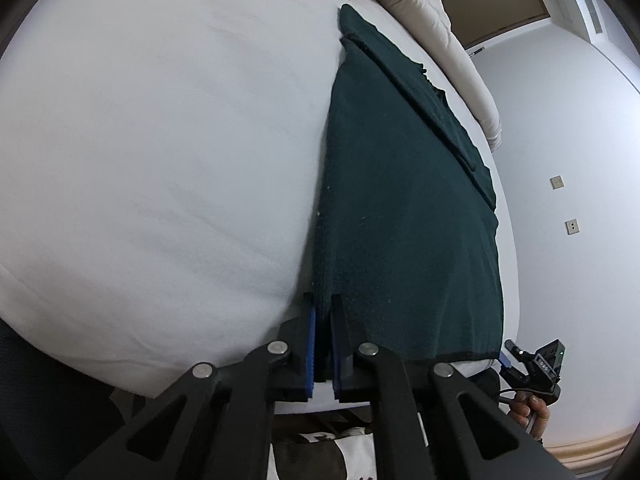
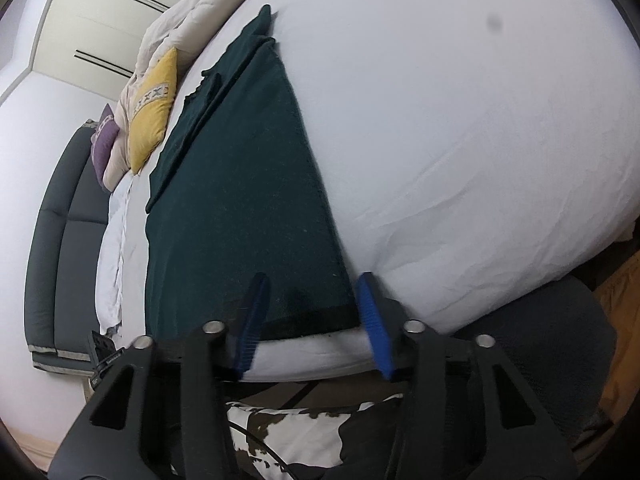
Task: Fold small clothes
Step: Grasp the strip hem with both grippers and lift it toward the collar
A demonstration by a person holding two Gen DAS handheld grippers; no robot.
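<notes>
Now: dark green garment pinned at its near corners

Flat on the white bed sheet [image 1: 160,160], a dark green knitted garment [image 1: 400,220], long and narrow, running away from the near mattress edge toward the far side. One sleeve folded back over the body along the far part. Near left corner of the hem clamped between the blue pads of the left gripper [image 1: 325,344], jaws drawn together on the cloth. At the near right corner, the right gripper [image 2: 316,320] with jaws apart, straddling the hem: left pad over the fabric, right pad just outside the garment's edge, over the sheet; no pinch on the cloth visible. Beyond the garment, a yellow square cushion [image 2: 154,108] beside a cream rumpled duvet [image 2: 188,16], and a small purple cushion [image 2: 103,140] next to a dark grey padded headboard [image 2: 60,220]. Below the mattress edge, a black-and-white patterned cloth [image 2: 304,424].
</notes>
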